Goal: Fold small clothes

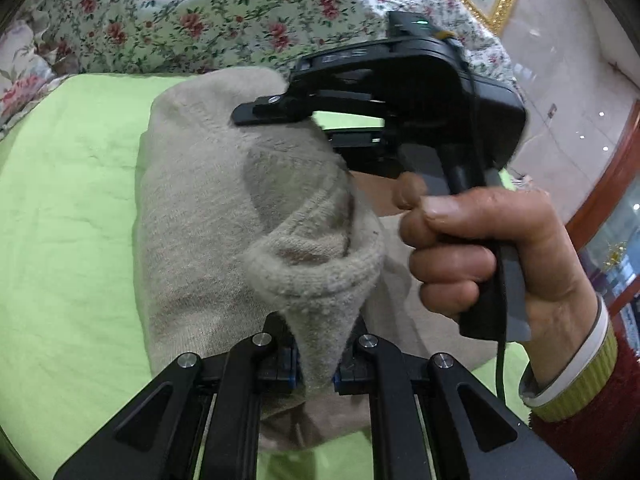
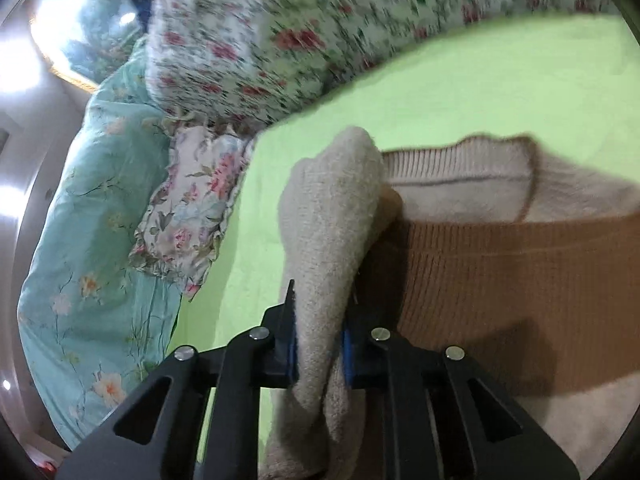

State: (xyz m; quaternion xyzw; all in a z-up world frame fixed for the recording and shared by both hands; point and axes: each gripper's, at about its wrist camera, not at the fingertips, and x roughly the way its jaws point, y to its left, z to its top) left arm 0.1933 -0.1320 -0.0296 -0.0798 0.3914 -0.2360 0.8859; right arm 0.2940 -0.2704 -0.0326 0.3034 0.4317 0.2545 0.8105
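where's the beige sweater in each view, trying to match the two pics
Left wrist: beige sweater fills the centre, a fold pinched in the left tool at the bottom.
Right wrist: its pinched fold rises at centre from the right tool; the collar lies to the right.
Shared landmark: the green sheet underneath.

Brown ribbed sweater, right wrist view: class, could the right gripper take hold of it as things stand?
Probably not yet. The right gripper is shut on beige knit fabric, so its jaws are occupied, though the brown ribbed sweater lies close beside it, uncovered.
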